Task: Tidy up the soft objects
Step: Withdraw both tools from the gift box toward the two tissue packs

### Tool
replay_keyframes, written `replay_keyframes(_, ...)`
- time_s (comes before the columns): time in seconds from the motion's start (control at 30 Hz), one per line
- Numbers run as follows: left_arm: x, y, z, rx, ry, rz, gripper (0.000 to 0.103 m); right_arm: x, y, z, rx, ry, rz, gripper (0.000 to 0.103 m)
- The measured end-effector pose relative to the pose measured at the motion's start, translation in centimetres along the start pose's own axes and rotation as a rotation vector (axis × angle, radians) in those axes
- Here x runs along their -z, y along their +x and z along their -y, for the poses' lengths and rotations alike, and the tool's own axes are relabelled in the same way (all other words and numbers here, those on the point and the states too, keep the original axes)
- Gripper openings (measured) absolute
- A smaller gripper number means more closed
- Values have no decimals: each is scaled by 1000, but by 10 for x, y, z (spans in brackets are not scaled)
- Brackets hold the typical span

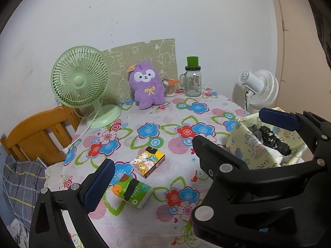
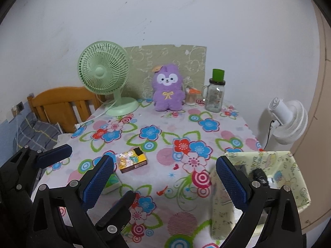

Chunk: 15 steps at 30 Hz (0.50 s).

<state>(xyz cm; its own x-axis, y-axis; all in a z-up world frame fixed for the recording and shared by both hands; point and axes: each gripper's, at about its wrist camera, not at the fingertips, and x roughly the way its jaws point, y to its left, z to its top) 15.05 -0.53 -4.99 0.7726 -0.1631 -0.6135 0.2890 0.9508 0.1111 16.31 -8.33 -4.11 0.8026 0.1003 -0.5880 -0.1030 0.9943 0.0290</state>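
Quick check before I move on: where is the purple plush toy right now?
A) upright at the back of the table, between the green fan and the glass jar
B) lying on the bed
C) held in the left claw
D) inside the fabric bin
A: the purple plush toy stands upright at the table's far edge, with the green fan on one side and the glass jar on the other.

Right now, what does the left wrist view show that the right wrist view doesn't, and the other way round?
Only the left wrist view shows the whole green tissue pack and looks down into the fabric bin at its dark contents. Only the right wrist view shows the wall socket beside the bed and the left gripper from outside. Both show the purple plush, green fan, cartoon box, glass jar and white fan.
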Motion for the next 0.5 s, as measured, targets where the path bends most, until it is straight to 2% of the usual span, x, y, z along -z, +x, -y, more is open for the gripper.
replay_keyframes(0.27, 4, 14, -12, -9, -21, -23, 103, 3, 20, -7, -5, -1, -29, 100)
replay_keyframes(0.5, 10, 31, -24, -12, -47, -55, 103, 7, 45, -12, -10, 14, -93, 100)
